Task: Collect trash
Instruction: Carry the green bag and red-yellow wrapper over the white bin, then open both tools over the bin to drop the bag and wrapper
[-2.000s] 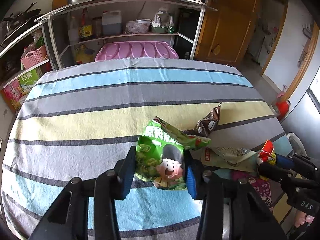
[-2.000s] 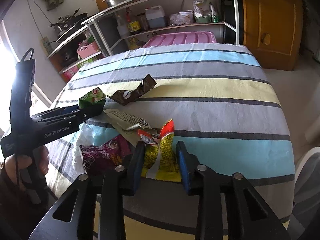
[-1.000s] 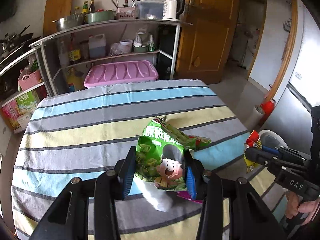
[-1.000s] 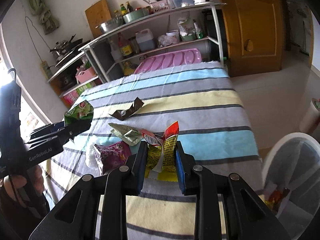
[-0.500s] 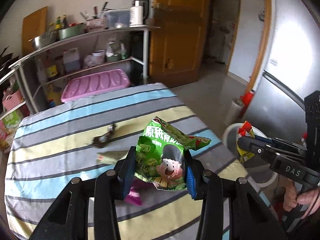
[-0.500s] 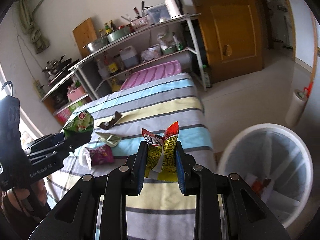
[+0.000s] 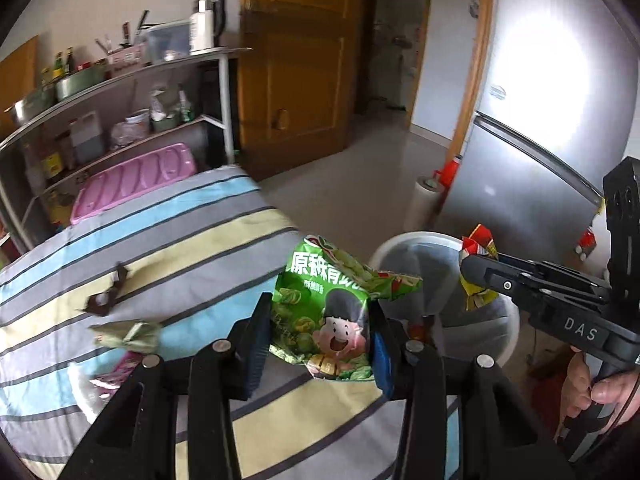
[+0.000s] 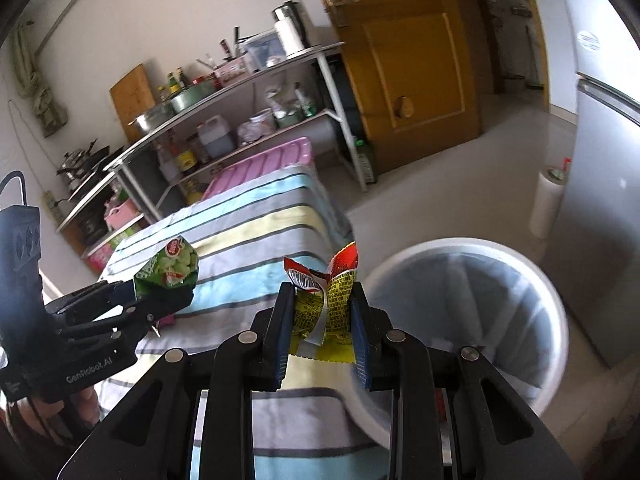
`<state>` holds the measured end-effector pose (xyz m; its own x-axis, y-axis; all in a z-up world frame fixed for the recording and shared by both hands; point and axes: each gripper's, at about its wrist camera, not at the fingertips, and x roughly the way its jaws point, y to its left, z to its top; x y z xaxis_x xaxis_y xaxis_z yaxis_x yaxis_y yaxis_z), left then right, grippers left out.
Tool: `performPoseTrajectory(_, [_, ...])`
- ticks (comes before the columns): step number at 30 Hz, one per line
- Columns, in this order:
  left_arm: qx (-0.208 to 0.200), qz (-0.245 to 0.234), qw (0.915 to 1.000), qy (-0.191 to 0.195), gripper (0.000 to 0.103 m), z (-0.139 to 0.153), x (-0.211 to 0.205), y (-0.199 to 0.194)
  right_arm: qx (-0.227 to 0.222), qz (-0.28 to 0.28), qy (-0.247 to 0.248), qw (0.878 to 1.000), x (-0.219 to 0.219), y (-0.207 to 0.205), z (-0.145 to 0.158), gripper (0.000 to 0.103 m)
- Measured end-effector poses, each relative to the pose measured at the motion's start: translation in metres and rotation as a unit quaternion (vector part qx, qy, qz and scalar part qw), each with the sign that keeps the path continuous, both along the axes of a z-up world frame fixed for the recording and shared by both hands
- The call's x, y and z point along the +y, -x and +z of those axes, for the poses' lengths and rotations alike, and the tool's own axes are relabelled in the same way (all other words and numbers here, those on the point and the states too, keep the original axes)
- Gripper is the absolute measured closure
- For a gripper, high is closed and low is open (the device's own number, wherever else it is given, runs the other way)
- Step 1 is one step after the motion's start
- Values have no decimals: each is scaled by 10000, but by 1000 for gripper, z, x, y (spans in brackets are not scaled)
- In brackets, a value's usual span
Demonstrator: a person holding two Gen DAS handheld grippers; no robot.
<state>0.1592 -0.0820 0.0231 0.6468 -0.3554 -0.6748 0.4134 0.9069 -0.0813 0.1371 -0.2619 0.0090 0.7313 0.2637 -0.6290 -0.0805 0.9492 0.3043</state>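
Right wrist view: both wrappers are now carried off the worktop (image 8: pixel 248 232) toward the white bin (image 8: pixel 472 248); the right gripper (image 8: pixel 322 322) is clamped on the red-yellow wrapper (image 8: pixel 326 300), the left gripper (image 7: pixel 316 344) on the green snack bag (image 7: pixel 328 312).

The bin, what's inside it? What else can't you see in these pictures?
- Bin contents: right wrist view is blurred and the right gripper covers the bottom.
- Pink wrapper: left wrist view, partly behind the left gripper.
- Yellow wrapper print: too small to read.
- Green bag bottom: cut by fingers.
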Motion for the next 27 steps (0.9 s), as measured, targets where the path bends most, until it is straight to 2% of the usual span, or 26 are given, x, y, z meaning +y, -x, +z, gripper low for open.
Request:
performPoseTrajectory(8, [255,-506,9984,8,58,-14,-57,1,224,-498,156,9984,-44,4,-14,75])
performPoseTrajectory(13, [383,-647,9971,-135,57,-27,-85,1,443,-758,227,9959,-67,2,-29,75])
performPoseTrajectory(27, [654,-731,9948,-268,55,-46,-115,-6,933,-1052,366,9894,-95,-7,-63,75])
